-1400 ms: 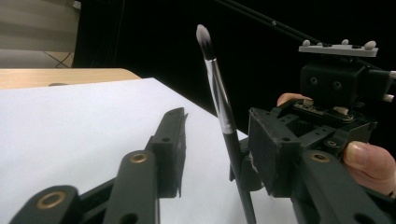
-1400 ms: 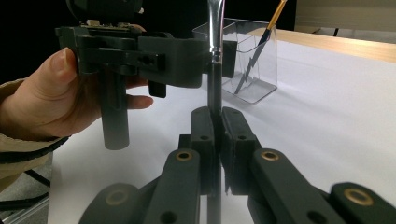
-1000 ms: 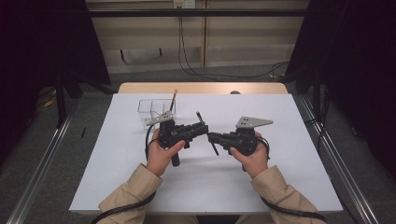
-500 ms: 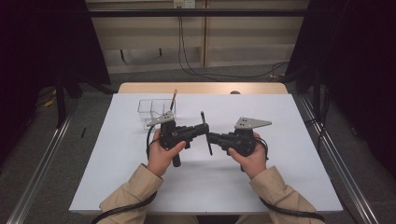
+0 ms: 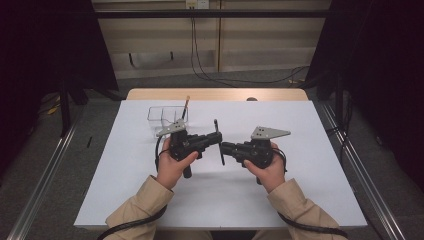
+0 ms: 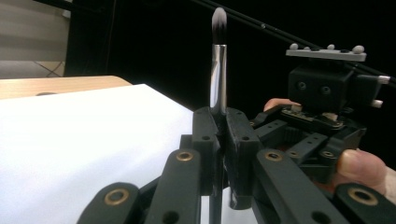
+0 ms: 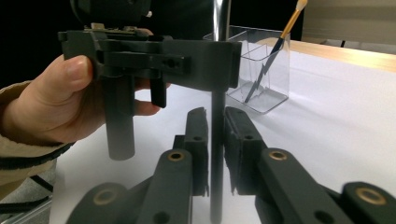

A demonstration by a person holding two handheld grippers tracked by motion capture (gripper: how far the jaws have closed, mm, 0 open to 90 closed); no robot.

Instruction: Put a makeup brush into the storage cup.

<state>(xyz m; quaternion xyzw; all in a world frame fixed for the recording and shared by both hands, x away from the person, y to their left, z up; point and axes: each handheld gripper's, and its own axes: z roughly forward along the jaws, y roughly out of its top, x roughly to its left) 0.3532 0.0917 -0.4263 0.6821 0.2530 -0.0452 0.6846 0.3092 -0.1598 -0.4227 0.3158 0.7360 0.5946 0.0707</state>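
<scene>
A dark make-up brush [image 5: 217, 131] with a silver ferrule [image 6: 218, 70] and grey bristles stands nearly upright above the white table [image 5: 300, 175]. My left gripper [image 5: 218, 138] points right and is shut on the brush just below the ferrule; in its own view its jaws [image 6: 219, 126] clamp the handle. My right gripper [image 5: 224, 148] faces it from the right, lower on the handle [image 7: 217, 154]. Its jaws [image 7: 215, 126] have just been opening and stand slightly off the handle, which is still between them.
A clear two-part container [image 5: 162, 115] stands on the far left of the table, with an orange-handled brush [image 5: 185, 106] leaning in it. The table's wooden far edge [image 5: 215, 94] lies behind it. The person's hands and beige sleeves come in from the near edge.
The brush has gone from slanted to nearly upright. The left jaws have closed on it. Both hands stay where they were.
</scene>
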